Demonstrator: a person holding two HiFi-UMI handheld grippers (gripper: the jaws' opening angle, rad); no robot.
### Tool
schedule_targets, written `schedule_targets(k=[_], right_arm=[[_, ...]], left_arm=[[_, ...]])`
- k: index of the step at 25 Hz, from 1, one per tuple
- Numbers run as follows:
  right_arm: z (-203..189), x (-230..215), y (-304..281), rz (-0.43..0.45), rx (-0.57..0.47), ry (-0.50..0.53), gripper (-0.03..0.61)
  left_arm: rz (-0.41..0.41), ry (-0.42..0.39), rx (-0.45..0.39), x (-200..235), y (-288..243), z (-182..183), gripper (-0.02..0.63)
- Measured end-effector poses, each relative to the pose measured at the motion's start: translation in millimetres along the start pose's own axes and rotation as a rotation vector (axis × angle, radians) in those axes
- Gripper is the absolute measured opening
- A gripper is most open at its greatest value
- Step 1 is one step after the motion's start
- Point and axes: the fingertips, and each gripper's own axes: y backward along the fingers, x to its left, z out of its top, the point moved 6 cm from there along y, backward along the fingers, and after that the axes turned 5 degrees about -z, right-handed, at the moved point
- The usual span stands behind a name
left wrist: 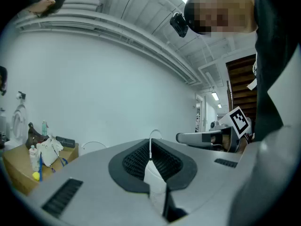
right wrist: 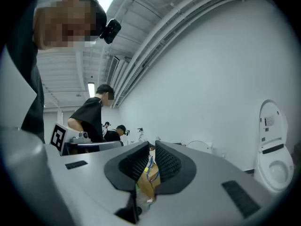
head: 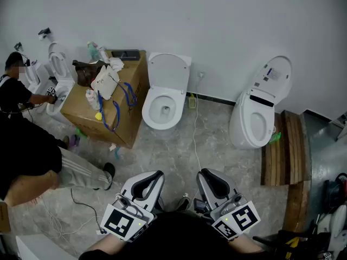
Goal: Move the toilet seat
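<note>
Unclench the empty, clenched left tool [head: 153, 176] and right tool [head: 209, 176] first. Reach well ahead for the upright white plastic toilet seat [head: 169, 73]; grip its rim squarely.

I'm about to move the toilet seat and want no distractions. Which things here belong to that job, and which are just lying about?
For the job: middle toilet, right toilet (which one is meant, I cannot tell), left gripper, right gripper, both shut and empty.

Lying about: cardboard box with clutter on top, wooden pallets, white cable on the floor.
</note>
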Motion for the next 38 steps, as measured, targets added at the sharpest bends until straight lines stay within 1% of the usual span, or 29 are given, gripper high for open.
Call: schedule_targets(k=[3, 7, 10, 11, 14, 16, 21, 26, 30, 33, 36, 38], right_arm=[[1, -1, 2, 0.0, 0.003, 0.002, 0.061], [1, -5, 5, 0.005, 0.005, 0.0, 0.061], [4, -12, 7, 0.011, -0.018, -0.018, 0.062], [5, -15, 9, 0.008, -0.026, -0.02, 0.063], [6, -26, 14, -0.011, -0.037, 0.002, 0.063], [5, -34, 17, -0.024, -0.042, 0.024, 0.063], [-7, -44, 17, -0.01, -0.024, 0.027, 0.063], [-3, -51, 13, -0.007, -0.017, 0.051, 0.063], [-6, -54, 1, -0.006, -0.011, 0.059, 0.063], [-6, -57, -13, -0.017, -0.006, 0.078, 0.063], [-2, -62, -30, -0.031, -0.004, 0.094, 0.063], [1, -68, -45, -0.042, -0.001, 0.1, 0.063]], left_arm=[[0.008, 0.011, -0.02, -2, -3, 4, 0.025], [0.003, 0.002, 0.01, -5, -5, 0, 0.025], [0.014, 0.009, 0.014, -7, -12, -2, 0.025], [0.024, 0.014, 0.004, -8, -14, -2, 0.025], [0.071, 0.038, -0.066, -12, -23, 5, 0.025], [0.099, 0.04, -0.08, -16, -25, 4, 0.025], [0.132, 0.046, -0.046, -22, -24, -14, 0.025], [0.174, 0.018, -0.028, -22, -28, -5, 0.025], [0.202, 0.035, -0.069, -12, -34, -4, 0.025], [0.213, 0.046, -0.077, 4, -39, -6, 0.025], [0.208, 0.022, -0.08, 21, -47, 0, 0.025], [0.222, 0.029, -0.091, 37, -54, 2, 0.025]])
